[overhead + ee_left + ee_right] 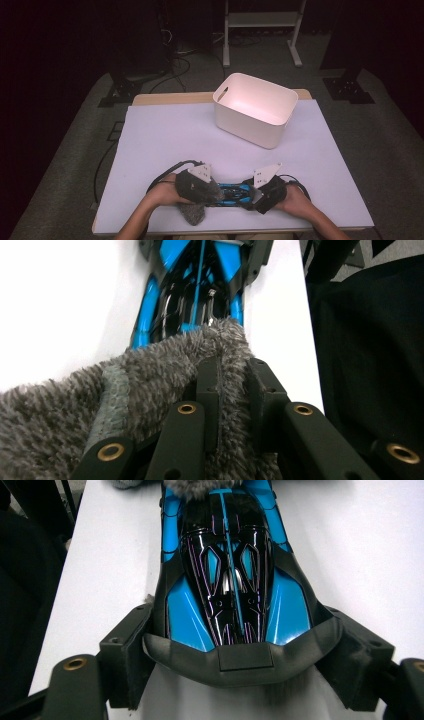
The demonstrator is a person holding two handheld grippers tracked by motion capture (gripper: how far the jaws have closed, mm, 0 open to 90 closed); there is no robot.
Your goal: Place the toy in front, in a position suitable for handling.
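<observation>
Near the table's front edge, the right gripper (235,650) clamps the wide end of the blue-and-black toy car (232,192), apparently steadying it for wiping. The left gripper (232,390) is pinched shut on a grey fluffy cloth (100,405) that rests on the car's other end. Farther back, toward the rear right corner, stands an empty white bin (255,107).

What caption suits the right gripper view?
Right gripper holds a blue and black toy car by one end, a grey fluffy cloth at its far end.
</observation>
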